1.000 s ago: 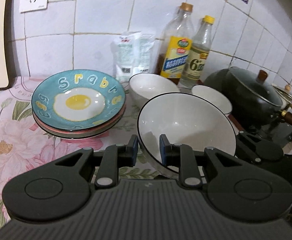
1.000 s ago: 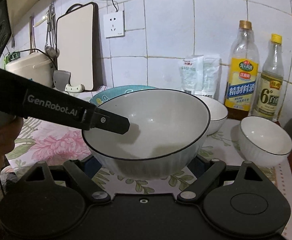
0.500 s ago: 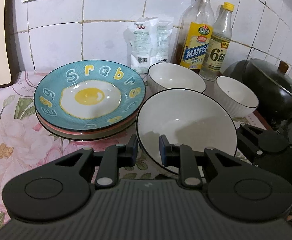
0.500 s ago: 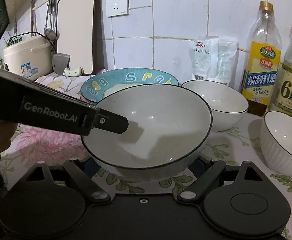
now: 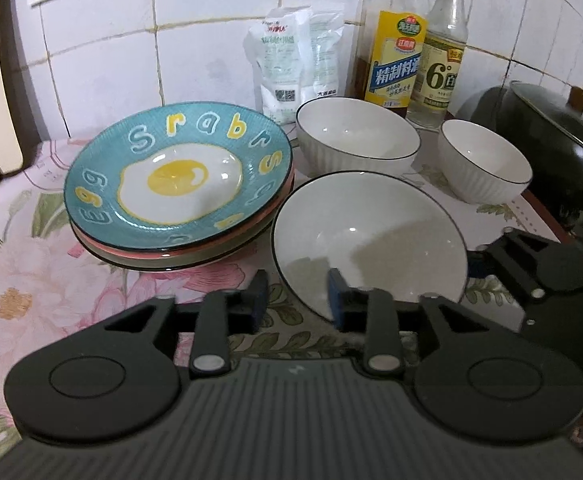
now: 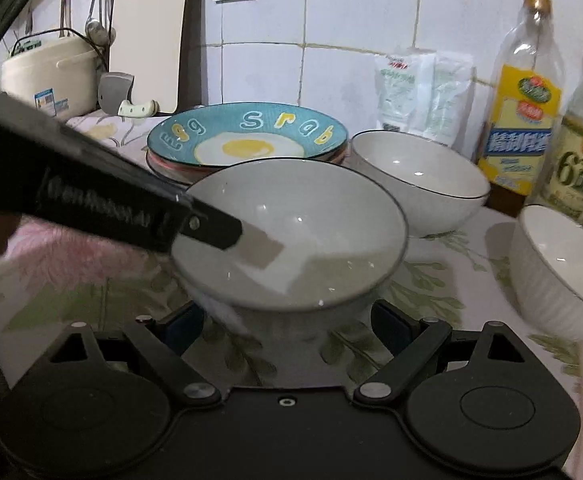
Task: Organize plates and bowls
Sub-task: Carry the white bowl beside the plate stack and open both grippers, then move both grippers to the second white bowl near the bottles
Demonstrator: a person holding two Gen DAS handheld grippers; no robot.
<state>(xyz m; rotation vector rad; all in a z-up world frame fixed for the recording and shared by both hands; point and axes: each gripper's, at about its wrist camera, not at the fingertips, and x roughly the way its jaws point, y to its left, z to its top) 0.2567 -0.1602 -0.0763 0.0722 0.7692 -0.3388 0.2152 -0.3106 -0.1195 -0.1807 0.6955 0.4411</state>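
A large white bowl with a dark rim [image 5: 367,240] [image 6: 291,236] sits low over the floral cloth, right of the plate stack. My right gripper [image 6: 287,324] is shut on its lower body, one finger on each side. My left gripper [image 5: 297,300] straddles the near rim, one finger outside and one inside. Its jaws are opening and the pads stand off the rim. A left gripper finger [image 6: 215,228] reaches over the rim in the right wrist view. The stack of plates has a teal fried-egg plate [image 5: 179,176] [image 6: 247,136] on top.
Behind stand a medium white bowl [image 5: 355,136] [image 6: 419,176] and a small white bowl [image 5: 483,160] [image 6: 563,264]. Two bottles [image 5: 395,40] and a white bag [image 5: 295,60] line the tiled wall. A black lidded pot [image 5: 551,128] is at right; a rice cooker [image 6: 47,72] at far left.
Both grippers came down with the large bowl toward the cloth, closer to the plates. The left gripper's jaws have spread apart and let go of the rim. The right grip is unchanged.
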